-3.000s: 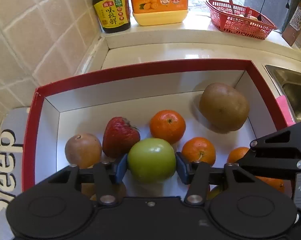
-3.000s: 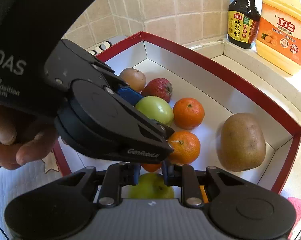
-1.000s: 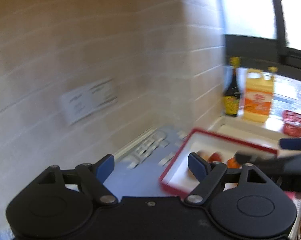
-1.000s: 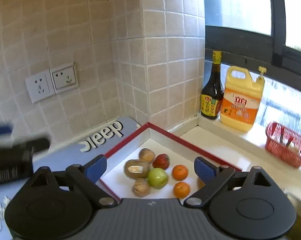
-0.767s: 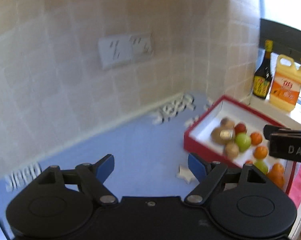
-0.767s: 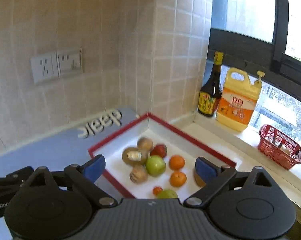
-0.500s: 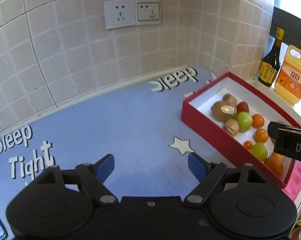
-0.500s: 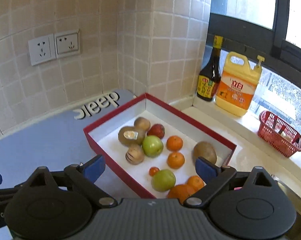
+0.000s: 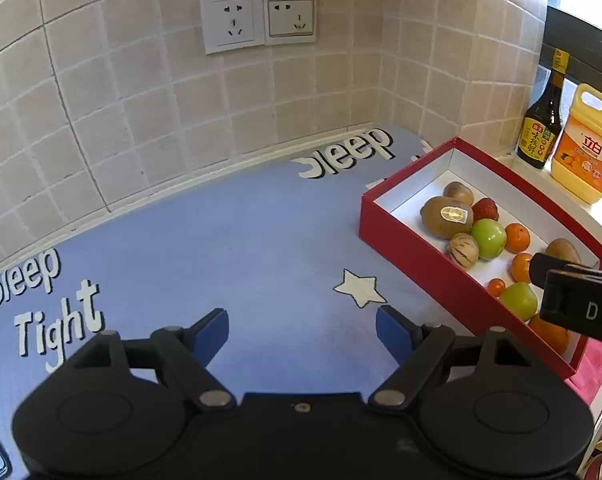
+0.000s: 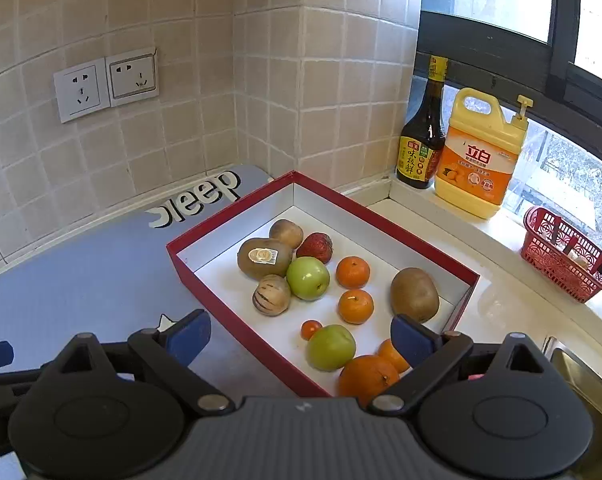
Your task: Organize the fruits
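Fingers spread, empty: left gripper point(image 9: 302, 330) above bare blue mat point(image 9: 237, 248) | right gripper point(image 10: 299, 334) spread above red box point(image 10: 237, 322) near rim | fruit ahead, between fingertips

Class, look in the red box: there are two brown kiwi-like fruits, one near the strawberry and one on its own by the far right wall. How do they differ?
The kiwi by the strawberry carries a sticker on top; the lone kiwi shows none. The stickered one sits packed against other fruit, touching the green apple; the lone one sits apart, near the red box wall. The stickered one lies lengthwise; the lone one looks rounder from the right wrist view. Both are brown, oval and similar in size.
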Demonstrator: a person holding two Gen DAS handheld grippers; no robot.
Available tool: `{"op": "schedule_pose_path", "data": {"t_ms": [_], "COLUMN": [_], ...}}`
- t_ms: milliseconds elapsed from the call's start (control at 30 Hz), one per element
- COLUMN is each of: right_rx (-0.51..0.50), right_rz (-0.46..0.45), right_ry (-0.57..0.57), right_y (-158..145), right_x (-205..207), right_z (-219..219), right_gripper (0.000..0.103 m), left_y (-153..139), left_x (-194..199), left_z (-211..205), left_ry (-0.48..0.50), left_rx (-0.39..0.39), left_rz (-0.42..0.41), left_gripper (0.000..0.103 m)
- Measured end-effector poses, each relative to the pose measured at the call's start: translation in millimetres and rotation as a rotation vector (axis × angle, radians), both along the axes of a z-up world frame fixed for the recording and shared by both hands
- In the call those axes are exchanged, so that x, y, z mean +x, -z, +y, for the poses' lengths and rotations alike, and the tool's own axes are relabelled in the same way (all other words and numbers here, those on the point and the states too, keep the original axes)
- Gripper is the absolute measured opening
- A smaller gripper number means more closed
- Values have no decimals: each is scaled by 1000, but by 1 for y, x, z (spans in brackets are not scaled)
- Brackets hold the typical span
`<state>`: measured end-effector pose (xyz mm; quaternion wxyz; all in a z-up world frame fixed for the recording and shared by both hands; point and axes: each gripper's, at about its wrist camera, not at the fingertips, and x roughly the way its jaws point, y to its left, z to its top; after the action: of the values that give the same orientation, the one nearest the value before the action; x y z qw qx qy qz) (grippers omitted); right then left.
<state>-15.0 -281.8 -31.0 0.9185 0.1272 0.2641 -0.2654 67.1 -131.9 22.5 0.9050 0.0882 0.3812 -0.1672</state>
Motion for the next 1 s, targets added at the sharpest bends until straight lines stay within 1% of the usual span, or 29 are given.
{"op": "schedule_pose_path", "data": {"t_ms": [300,767,867,933,1000], "right_rx": [8,10,15,18,22], "right_rz": [6,5,6,8,7], "right_ry": [-9,-15,-15,-17,-16], "right_y": [2,4,5,6,6], "right_x": [0,0,1,2,2], "right_z": [-3,-4,-4,-3,-3], "right_gripper": [98,98,98,98,98], "left_y": [5,4,6,9,10], "left_x": [2,-1,0,3,4], "left_z": [-3,-9,-9,-8,-8], "left_ry": [17,49,56,67,71], "left_rx": [9,15,12,-8,-21], "left_rz": [27,24,37,68,82], "left_gripper": [96,96,96,96,96]}}
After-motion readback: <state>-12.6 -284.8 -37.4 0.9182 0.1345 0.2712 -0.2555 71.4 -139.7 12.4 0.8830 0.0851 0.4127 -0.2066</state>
